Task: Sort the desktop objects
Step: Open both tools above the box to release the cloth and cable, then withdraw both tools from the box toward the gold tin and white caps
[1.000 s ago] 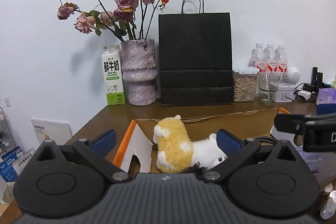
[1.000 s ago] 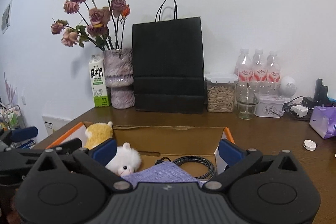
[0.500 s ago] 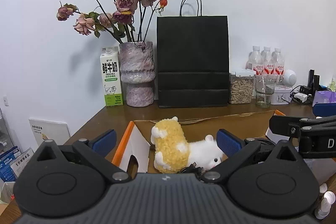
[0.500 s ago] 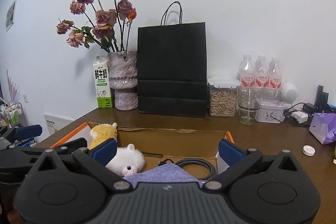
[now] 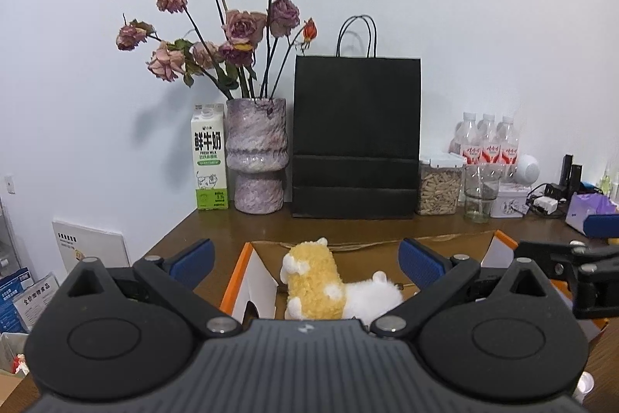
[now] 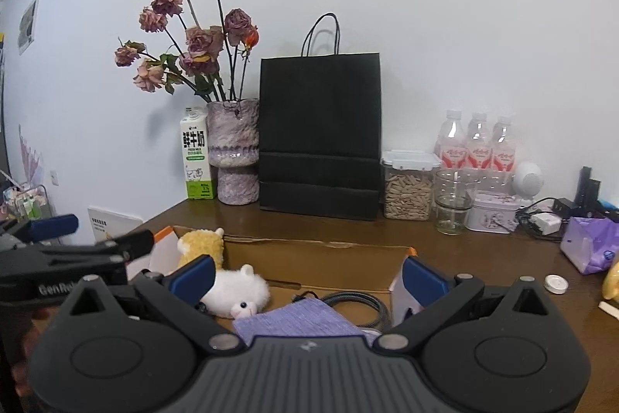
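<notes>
Left gripper [image 5: 305, 260]: I've got the fingers spread wide, nothing held, above the box [image 5: 236, 281].
Right gripper [image 6: 307, 275]: apart too, empty.
Plush toy [image 5: 332, 287]: lying in the box, long axis left-right, just below and ahead of my left gripper, the nearer 1.

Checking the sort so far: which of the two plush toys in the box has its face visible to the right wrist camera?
The white plush toy: its dark eye and snout face that camera. The yellow plush toy behind it shows only fur and an ear.
</notes>
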Available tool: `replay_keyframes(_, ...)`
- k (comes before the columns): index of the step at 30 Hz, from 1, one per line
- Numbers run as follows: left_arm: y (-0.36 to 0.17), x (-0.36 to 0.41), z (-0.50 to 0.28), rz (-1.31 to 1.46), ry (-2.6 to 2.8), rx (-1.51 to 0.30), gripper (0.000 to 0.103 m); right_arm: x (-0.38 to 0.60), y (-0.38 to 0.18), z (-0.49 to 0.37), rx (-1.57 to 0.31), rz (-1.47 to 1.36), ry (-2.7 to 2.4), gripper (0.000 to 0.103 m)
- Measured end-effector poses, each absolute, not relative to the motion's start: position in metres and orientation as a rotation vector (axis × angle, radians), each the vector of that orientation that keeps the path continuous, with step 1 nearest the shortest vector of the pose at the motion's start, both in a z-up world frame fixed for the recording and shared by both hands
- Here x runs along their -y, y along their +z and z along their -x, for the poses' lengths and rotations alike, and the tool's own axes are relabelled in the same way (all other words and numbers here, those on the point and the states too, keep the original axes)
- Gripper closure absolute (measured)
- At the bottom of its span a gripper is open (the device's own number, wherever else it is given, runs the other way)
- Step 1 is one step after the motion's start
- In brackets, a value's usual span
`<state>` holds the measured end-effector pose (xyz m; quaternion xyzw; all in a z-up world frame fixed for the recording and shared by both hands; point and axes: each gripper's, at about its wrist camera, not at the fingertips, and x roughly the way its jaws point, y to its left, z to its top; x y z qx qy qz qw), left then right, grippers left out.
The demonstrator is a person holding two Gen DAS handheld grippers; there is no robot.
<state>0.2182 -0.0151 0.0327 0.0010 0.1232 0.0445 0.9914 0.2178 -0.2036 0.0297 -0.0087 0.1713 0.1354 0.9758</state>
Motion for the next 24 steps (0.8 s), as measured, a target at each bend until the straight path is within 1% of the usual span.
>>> replay_keyframes(5,0.035,0.017,-0.204,-0.014,0.079,-0.259,0.0,0.215,0.032,-0.2,-0.36,0.034,0.265,0.0)
replay_keyframes(10,0.026,0.024,-0.189,-0.038,0.034,-0.324,0.0,0.228,0.023,-0.181,-0.391,0.044,0.255,0.0)
replay_keyframes(21,-0.008,0.041,-0.158,-0.06,-0.029,-0.448,0.0,0.257,-0.032,-0.149,-0.552,0.086,0.228,0.0)
replay_keyframes(24,-0.019,0.052,-0.155,-0.071,-0.046,-0.501,0.0,0.266,-0.046,-0.145,-0.586,0.075,0.23,0.002)
